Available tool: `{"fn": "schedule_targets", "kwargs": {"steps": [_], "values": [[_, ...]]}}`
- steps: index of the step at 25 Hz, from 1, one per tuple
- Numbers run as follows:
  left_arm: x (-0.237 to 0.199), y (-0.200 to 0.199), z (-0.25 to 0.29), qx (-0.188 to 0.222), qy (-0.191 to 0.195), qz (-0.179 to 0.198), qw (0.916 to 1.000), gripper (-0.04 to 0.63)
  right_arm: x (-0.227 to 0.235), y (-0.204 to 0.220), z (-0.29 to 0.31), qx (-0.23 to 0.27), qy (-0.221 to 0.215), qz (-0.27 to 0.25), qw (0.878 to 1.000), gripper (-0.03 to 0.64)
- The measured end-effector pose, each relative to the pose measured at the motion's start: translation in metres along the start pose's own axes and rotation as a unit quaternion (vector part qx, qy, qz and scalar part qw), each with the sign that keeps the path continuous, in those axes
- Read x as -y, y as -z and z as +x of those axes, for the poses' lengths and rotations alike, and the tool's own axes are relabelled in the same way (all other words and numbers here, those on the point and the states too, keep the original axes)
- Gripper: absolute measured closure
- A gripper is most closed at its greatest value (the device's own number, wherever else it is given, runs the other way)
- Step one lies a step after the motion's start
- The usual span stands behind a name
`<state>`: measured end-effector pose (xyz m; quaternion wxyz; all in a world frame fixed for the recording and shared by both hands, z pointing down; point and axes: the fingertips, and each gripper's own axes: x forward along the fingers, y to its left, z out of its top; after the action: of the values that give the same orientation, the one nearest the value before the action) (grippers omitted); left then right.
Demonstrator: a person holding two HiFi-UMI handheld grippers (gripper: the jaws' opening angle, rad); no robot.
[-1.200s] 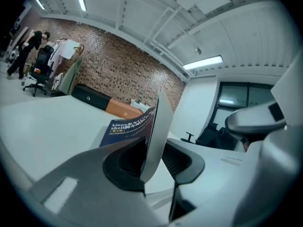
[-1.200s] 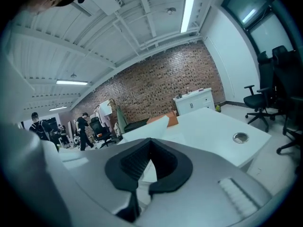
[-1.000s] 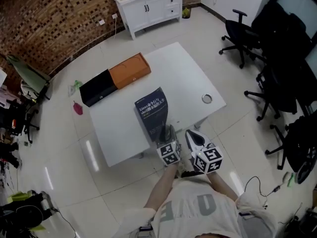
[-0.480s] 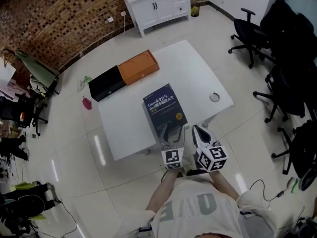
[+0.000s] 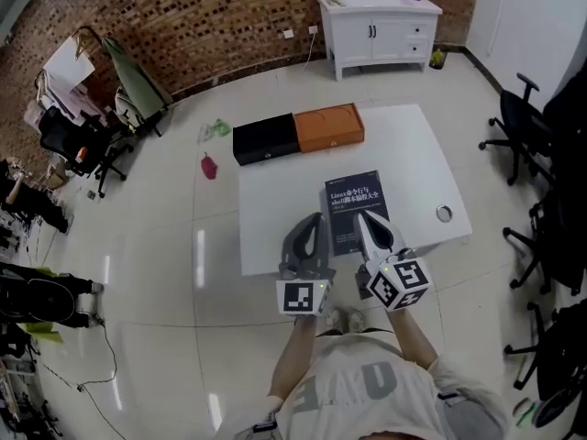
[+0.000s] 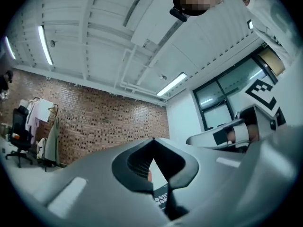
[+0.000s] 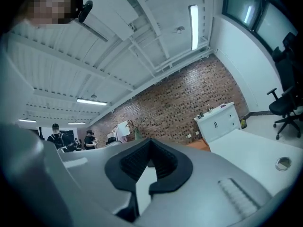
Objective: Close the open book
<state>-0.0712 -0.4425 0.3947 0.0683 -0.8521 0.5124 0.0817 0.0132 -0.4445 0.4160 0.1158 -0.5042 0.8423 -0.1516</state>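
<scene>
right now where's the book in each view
Head view: the book lies closed on the table, just right of centre.
Left gripper view: only a sliver of its dark printed cover shows, bottom centre.
Right gripper view: not in it.
Shared landmark: the brick wall, which shows in all three views.

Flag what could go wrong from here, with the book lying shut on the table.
The book lies close to the table's near edge, partly beneath both tongs; a low sweep might push it off. The left tongs and right tongs, both shut and empty, hang close together and could knock each other.
</scene>
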Motion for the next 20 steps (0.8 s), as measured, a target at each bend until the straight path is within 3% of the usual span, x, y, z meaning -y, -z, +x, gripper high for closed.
{"fn": "schedule_targets", "kwargs": {"steps": [4,10,15,20], "values": [[-0.031,-0.007,-0.017,-0.007,-0.039,0.004,0.9992,0.583,-0.019,0.021,0.005,-0.019,-0.006,-0.001,1.000,0.612],[-0.041,0.021,-0.048,-0.031,-0.050,-0.047,0.9972,0.578,-0.039,0.052,-0.021,-0.046,0.012,-0.035,0.998,0.612],[-0.014,0.010,-0.085,-0.023,-0.040,-0.040,0.9981,0.578,-0.055,0.049,-0.068,-0.038,0.023,-0.038,0.998,0.612],[0.049,-0.001,-0.162,-0.031,-0.031,-0.022,0.9988,0.580,-0.079,0.063,-0.157,-0.029,0.021,-0.025,0.999,0.612]]}}
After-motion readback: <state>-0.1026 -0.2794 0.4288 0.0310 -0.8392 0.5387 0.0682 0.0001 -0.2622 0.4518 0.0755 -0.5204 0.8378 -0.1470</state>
